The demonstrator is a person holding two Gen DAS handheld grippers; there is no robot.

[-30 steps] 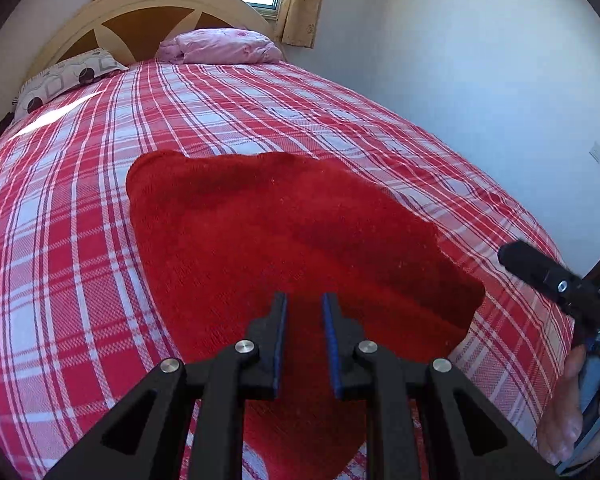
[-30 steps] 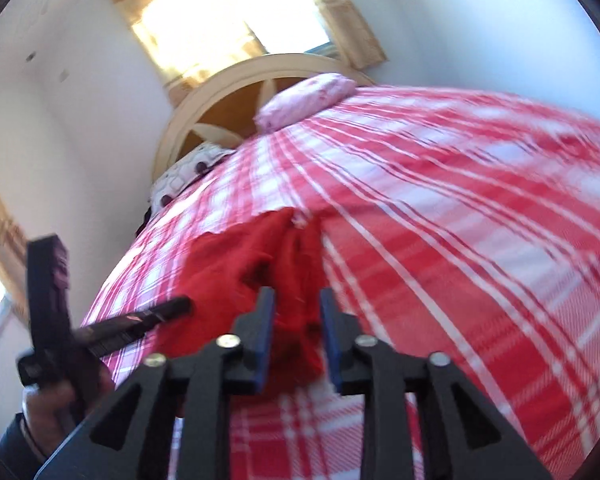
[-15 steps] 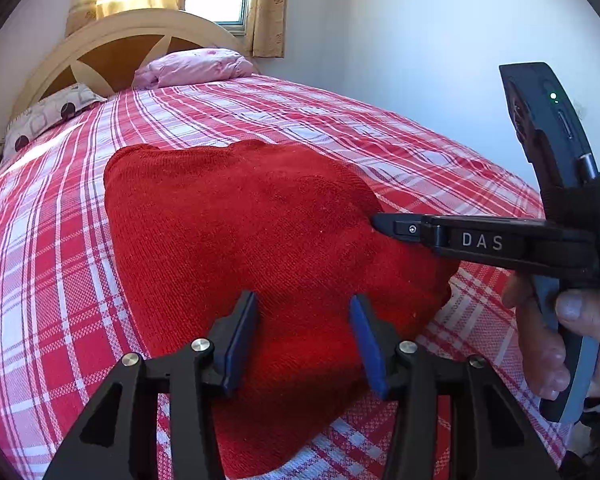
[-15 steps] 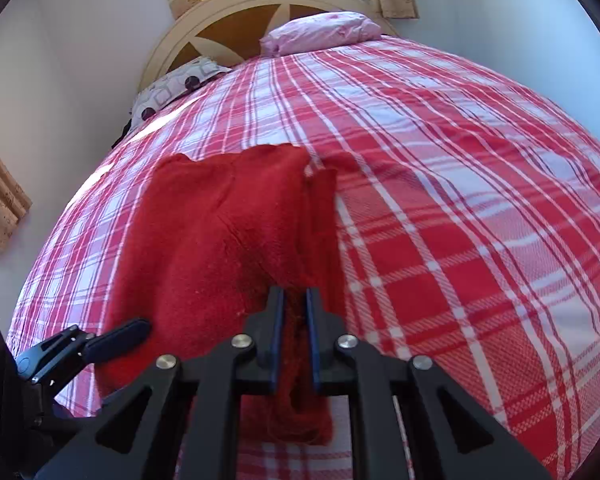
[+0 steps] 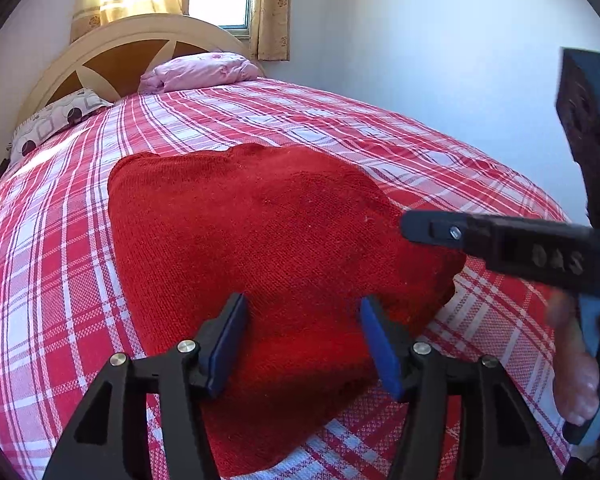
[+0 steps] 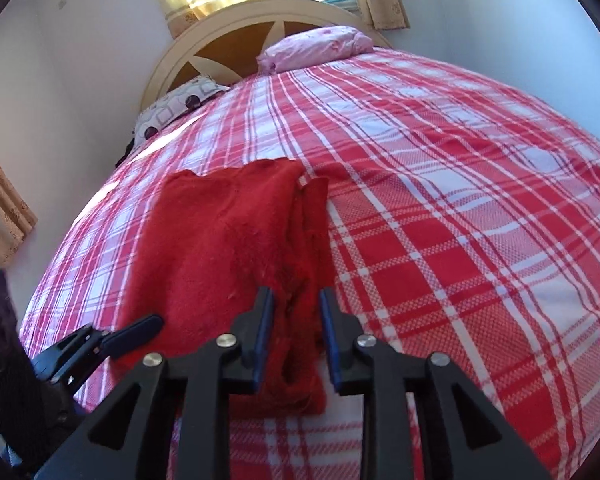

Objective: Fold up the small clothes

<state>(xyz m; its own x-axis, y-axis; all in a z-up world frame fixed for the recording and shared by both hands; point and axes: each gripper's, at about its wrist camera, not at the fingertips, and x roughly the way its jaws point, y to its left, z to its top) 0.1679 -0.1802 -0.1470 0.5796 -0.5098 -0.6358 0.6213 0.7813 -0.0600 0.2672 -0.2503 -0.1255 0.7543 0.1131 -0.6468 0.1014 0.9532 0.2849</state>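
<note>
Red knit garment (image 5: pixel 268 248) lies flat on the bed (image 5: pixel 52 280), near its foot edge, on the red-and-white plaid cover.

Change: both tongs have just been opening. Left tongs (image 5: pixel 302 344), nearly shut a second ago, now stand spread wide above the near hem; knit shows under the gap, pads clear of it on both sides. Right tongs (image 6: pixel 294 332) were pressed together on the garment's right-hand edge half a second ago; now parted a little, with the bunched edge between the pads but no visible pinch. Both views sit slightly lower and nearer the cloth than a second ago.

Reading: a fold looks just laid down and released. Next step is probably a fresh grip for another fold, or smoothing.

Garment, left wrist view: one broad, roughly rectangular panel, rounded far corners, surface smooth, no deep wrinkles. Right wrist view: right side shows stacked layers, a narrow strip lying just beside and partly under the top panel, so the edges are not flush. Near right corner is thick and lumpy. Fuzzy knit; likely to cling to itself.
</note>
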